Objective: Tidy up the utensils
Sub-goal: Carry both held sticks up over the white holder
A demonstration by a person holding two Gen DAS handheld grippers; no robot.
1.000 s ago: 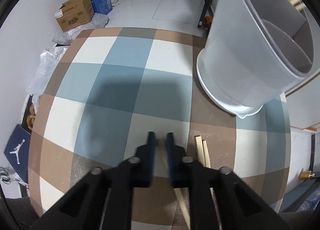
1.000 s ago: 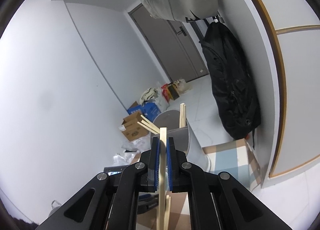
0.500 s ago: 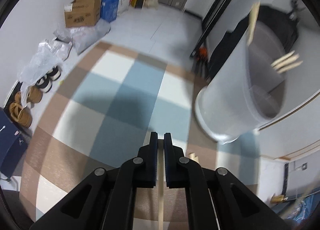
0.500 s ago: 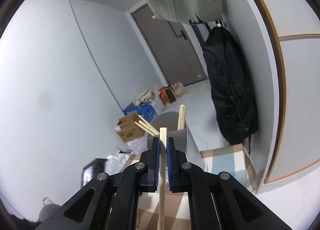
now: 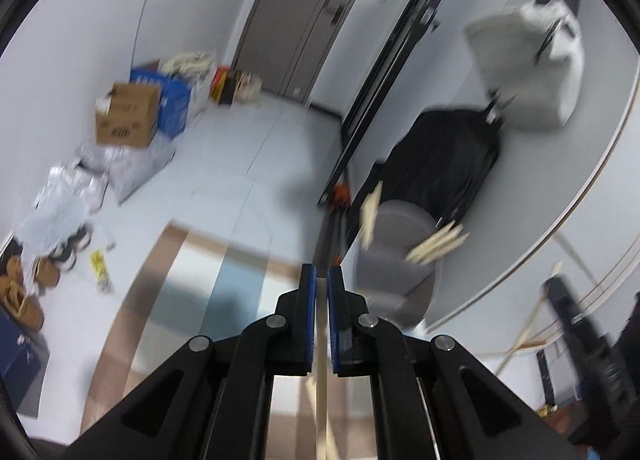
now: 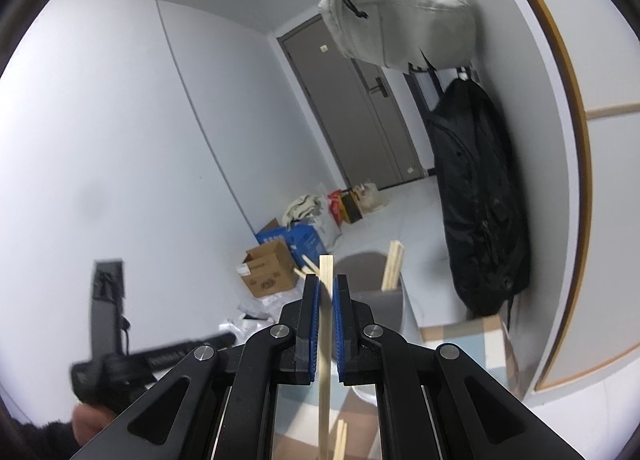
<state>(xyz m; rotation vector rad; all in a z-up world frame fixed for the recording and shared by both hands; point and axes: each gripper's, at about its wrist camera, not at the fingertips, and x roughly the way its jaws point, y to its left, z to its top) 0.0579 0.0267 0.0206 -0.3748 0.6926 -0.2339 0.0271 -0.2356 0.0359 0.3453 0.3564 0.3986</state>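
Observation:
My left gripper [image 5: 322, 280] is shut on a pale wooden chopstick [image 5: 321, 364], lifted above the checked tablecloth [image 5: 180, 300]. The stick runs down between the blue pads toward the camera. Ahead and to the right stands the grey utensil holder [image 5: 400, 264], with several chopsticks [image 5: 436, 246] leaning out of it. In the right wrist view my right gripper [image 6: 326, 288] is shut on another chopstick [image 6: 325, 340], held upright with its tip above the pads. The same holder [image 6: 370, 280] stands just behind it, with chopsticks [image 6: 392, 264] in it.
More chopsticks [image 6: 340, 440] lie on the table below my right gripper. A black bag [image 6: 480, 220] and a grey bag [image 6: 396, 8] hang on the wall at right. Boxes [image 6: 268, 272] sit on the floor. A hand [image 6: 86, 426] shows blurred at lower left.
My left gripper shut on a chopstick lying on the cloth, then rose and tilted up with it, so the room and holder came into view. The right gripper shifted slightly, still gripping its chopstick.

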